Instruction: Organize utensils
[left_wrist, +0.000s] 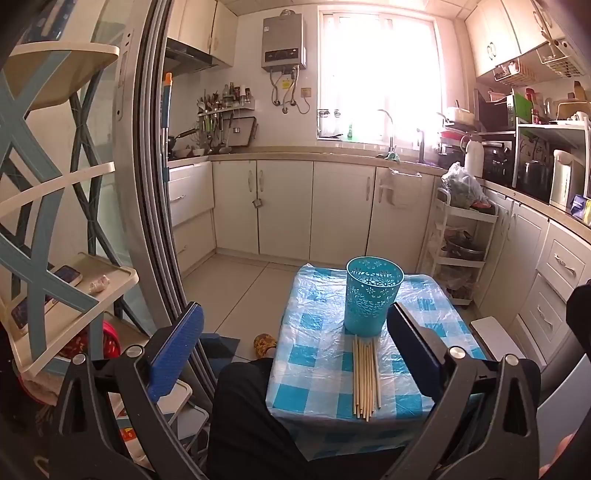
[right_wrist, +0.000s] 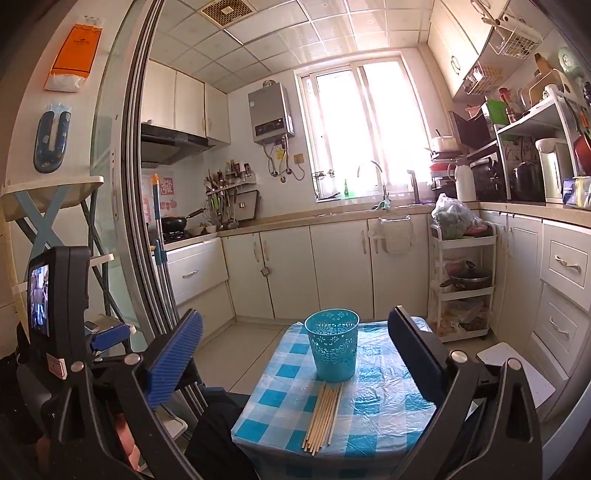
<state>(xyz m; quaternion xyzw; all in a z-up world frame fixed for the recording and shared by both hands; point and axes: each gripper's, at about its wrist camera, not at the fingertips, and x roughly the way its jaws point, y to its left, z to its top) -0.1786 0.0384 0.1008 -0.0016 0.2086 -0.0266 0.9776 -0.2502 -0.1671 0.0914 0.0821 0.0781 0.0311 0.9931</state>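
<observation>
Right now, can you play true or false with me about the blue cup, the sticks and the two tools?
1. The blue cup stands upright on the checkered table. True.
2. The chopsticks are already inside the cup. False: they lie flat on the table, in front of the cup.
3. The left tool is open and holds nothing. True.
4. The right tool is squeezing a chopstick. False: it is open and holds nothing.
5. The cup is red. False: it is blue, with a lacy flower pattern of holes.
</observation>
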